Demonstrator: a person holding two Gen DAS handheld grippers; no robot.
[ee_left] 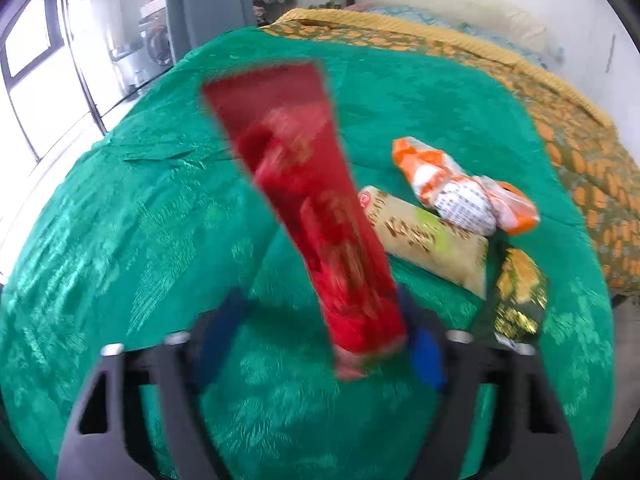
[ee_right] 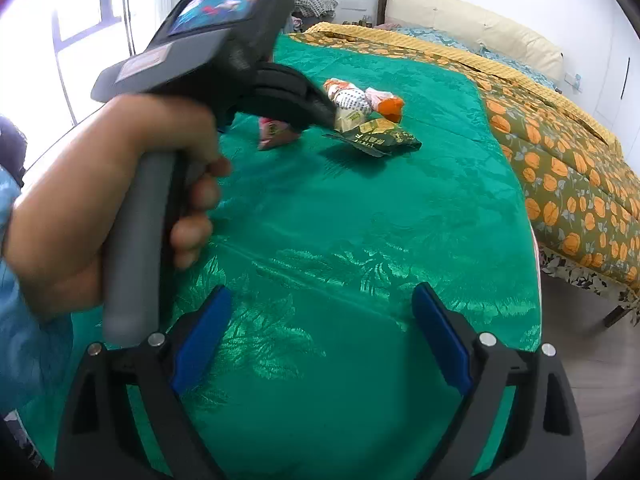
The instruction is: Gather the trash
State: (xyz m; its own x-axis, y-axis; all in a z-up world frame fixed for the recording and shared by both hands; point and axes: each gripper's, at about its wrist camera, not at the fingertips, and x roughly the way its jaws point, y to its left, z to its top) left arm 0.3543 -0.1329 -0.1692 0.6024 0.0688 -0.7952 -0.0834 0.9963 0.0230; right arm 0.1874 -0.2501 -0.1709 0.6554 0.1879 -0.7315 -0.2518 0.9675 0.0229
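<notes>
Red wrapper (ee_left: 304,200) motion-blurred, print unreadable; it hides part of the beige packet (ee_left: 432,248). In the right view the left gripper (ee_right: 320,114) covers both. Dark packet (ee_left: 516,296) text illegible.

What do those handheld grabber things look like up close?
Each tool has black angular arms with silver bolts and flat blue pads; the right tool shows this clearly. The left tool also has a grey handle, a black body and a small screen on top. The person wears a light blue patterned sleeve.

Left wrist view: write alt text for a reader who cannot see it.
A blurred red wrapper stands between the blue pads of the left gripper, over a green bedspread. To its right lie an orange-and-white packet, a beige packet and a dark green and gold packet.
</notes>
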